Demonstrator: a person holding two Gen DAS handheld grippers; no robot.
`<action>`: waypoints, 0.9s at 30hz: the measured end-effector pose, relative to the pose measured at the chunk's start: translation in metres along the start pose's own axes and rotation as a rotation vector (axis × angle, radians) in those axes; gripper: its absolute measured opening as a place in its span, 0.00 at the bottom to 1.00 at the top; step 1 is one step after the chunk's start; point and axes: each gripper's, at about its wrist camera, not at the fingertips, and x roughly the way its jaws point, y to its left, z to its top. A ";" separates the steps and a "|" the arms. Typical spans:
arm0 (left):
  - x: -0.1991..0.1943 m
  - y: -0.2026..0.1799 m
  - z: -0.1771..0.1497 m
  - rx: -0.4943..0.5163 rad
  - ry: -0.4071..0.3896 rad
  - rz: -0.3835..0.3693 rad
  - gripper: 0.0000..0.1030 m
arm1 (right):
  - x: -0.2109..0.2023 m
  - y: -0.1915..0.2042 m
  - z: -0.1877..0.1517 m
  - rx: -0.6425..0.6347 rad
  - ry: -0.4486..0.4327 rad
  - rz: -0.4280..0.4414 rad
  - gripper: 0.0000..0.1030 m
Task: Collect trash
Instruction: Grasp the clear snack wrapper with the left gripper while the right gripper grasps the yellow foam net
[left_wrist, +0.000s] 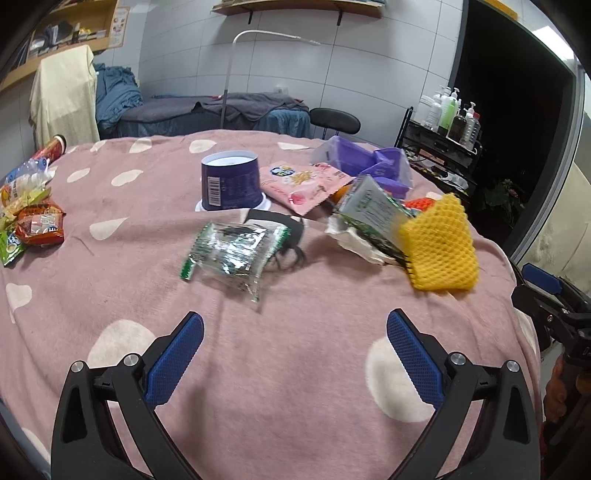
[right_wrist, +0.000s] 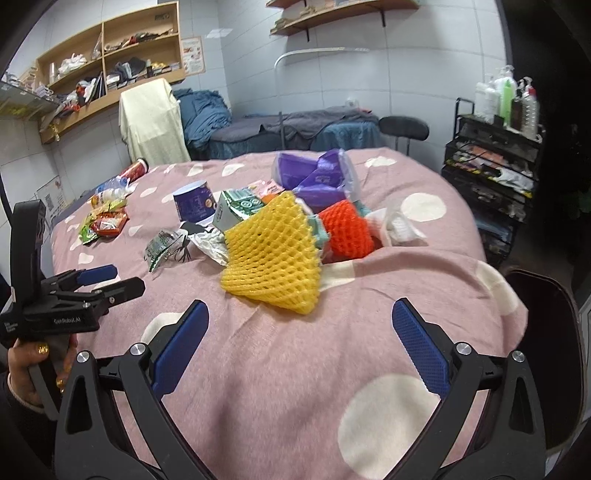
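Trash lies scattered on a pink cloth with white spots (left_wrist: 295, 369). A clear green-edged wrapper (left_wrist: 232, 251) sits just ahead of my left gripper (left_wrist: 295, 332), which is open and empty. A yellow foam net (right_wrist: 273, 258) lies just ahead of my right gripper (right_wrist: 301, 321), also open and empty. Behind the net are an orange foam net (right_wrist: 347, 229), a green-white carton (right_wrist: 236, 208) on crumpled paper, and purple plastic bags (right_wrist: 321, 177). An upturned purple tub (left_wrist: 229, 181) and a pink snack packet (left_wrist: 303, 184) lie farther back. The right gripper (left_wrist: 546, 291) shows at the left wrist view's right edge.
Snack wrappers (left_wrist: 33, 221), a plastic bottle and a red can (left_wrist: 51, 147) lie at the cloth's far left. Beyond the cloth stand a bed (left_wrist: 214, 110), a black stool (left_wrist: 334, 122) and a black rack with bottles (right_wrist: 495, 147). A hand (right_wrist: 29, 362) holds the left gripper.
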 end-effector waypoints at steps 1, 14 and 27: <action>0.004 0.004 0.003 0.003 0.015 0.003 0.95 | 0.008 0.000 0.004 -0.001 0.025 0.011 0.96; 0.050 0.042 0.039 -0.012 0.116 -0.008 0.95 | 0.062 -0.001 0.033 0.017 0.155 0.048 0.83; 0.058 0.042 0.038 0.001 0.124 -0.039 0.54 | 0.069 -0.001 0.029 0.027 0.164 0.087 0.33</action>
